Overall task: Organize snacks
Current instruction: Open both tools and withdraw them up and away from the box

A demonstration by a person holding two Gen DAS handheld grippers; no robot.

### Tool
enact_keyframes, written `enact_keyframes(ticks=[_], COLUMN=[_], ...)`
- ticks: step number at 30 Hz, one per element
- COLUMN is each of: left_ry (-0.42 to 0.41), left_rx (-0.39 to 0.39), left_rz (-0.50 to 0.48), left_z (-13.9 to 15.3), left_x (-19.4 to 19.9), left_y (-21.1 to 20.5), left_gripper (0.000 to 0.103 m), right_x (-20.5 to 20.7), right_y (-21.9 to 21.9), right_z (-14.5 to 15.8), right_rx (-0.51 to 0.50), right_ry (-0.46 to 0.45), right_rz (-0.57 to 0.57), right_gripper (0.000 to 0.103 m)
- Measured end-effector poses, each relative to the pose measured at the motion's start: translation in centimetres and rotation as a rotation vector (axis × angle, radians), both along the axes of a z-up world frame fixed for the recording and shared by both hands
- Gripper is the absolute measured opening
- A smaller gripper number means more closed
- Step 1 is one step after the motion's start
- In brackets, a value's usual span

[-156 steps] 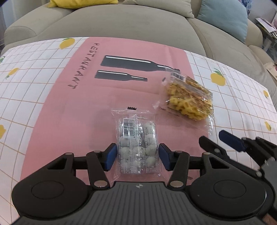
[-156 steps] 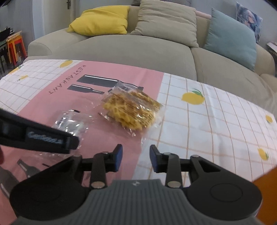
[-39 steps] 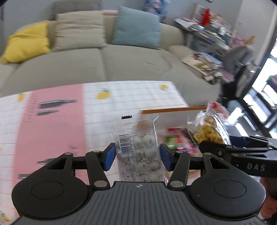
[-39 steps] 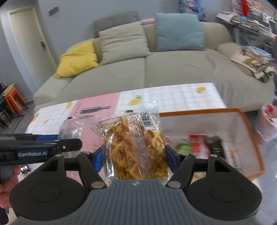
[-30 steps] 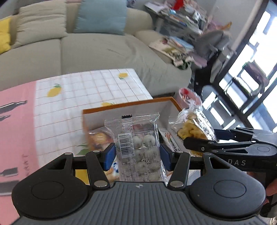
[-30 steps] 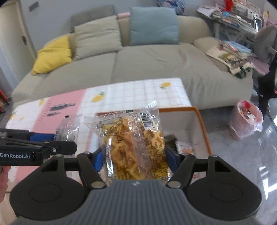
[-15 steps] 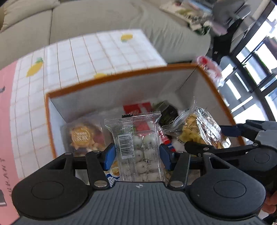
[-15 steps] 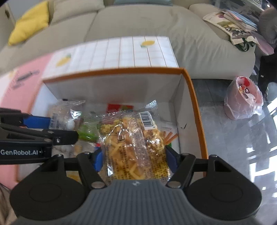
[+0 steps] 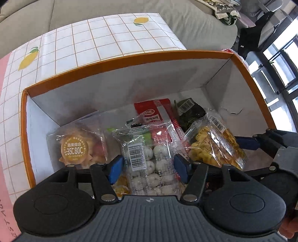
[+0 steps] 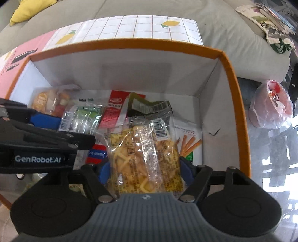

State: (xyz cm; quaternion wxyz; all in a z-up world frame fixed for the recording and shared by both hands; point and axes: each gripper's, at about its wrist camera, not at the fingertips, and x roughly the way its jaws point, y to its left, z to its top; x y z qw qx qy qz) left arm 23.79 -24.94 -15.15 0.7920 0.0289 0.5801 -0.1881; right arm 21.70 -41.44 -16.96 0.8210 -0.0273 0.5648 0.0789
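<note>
Left gripper (image 9: pixel 148 164) pinches egg packet (image 9: pixel 149 158) between fingers, right gripper (image 10: pixel 144 170) pinches waffle packet (image 10: pixel 143 156); both above orange-rimmed box (image 9: pixel 130 59).

grey sofa (image 10: pixel 214 28), yellow cushion (image 10: pixel 28 9), glossy floor (image 10: pixel 275 149)

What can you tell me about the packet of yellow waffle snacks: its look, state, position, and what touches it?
The waffle packet is a clear, crinkly plastic wrapper holding yellow lattice-shaped pieces, with a barcode sticker near its top corner. It looks sealed. The right gripper clamps it on both sides, holding it over the open orange-rimmed box, above other snacks. The white-ball packet hangs beside it.
</note>
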Motion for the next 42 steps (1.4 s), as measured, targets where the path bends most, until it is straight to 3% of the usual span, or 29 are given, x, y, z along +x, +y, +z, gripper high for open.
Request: enact_keyframes(ticks=[5, 8, 13, 20, 25, 30, 34, 42], left_ry=[-0.022, -0.05, -0.127, -0.329, -0.516, -0.668, -0.747, -0.825], left_rx=[0.0, -0.028, -0.049, -0.051, -0.026, 0.004, 0.017, 0.069], left_rz=[-0.027, -0.012, -0.018, -0.019, -0.014, -0.004, 0.023, 0.077], left_z=[1.2, 3.0, 7.6, 15.3, 19.9, 22.8, 23.2, 18.7], left_x=[-0.2, -0.5, -2.0, -6.8, -11.9, -17.1, -21.2, -26.4], left_y=[0.4, 1.1, 2.9, 6.5, 9.6, 12.4, 14.4, 16.9], left_gripper=[0.082, 0.084, 0.084, 0.084, 0.084, 0.084, 0.084, 0.082], right_x=[-0.2, -0.4, -1.2, -4.5, -9.4, -15.2, -20.0, -27.5], right_y=[-0.3, -0.1, 0.2, 1.7, 3.7, 6.7, 9.8, 15.3], right_z=[0.6, 1.8, 4.5, 11.2, 16.5, 20.2, 20.8, 18.9], right_rx=[0.021, 0.002, -0.003, 0.049, 0.069, 0.052, 0.016, -0.041], right_ry=[0.013, -0.009, -0.056, -0.156, -0.318, -0.487, -0.609, -0.73], right_rz=[-0.004, 0.009, -0.017, -0.083, -0.129, -0.14, -0.143, -0.222], right_gripper=[0.082, 0.088, 0.088, 0.088, 0.089, 0.091, 0.095, 0.096])
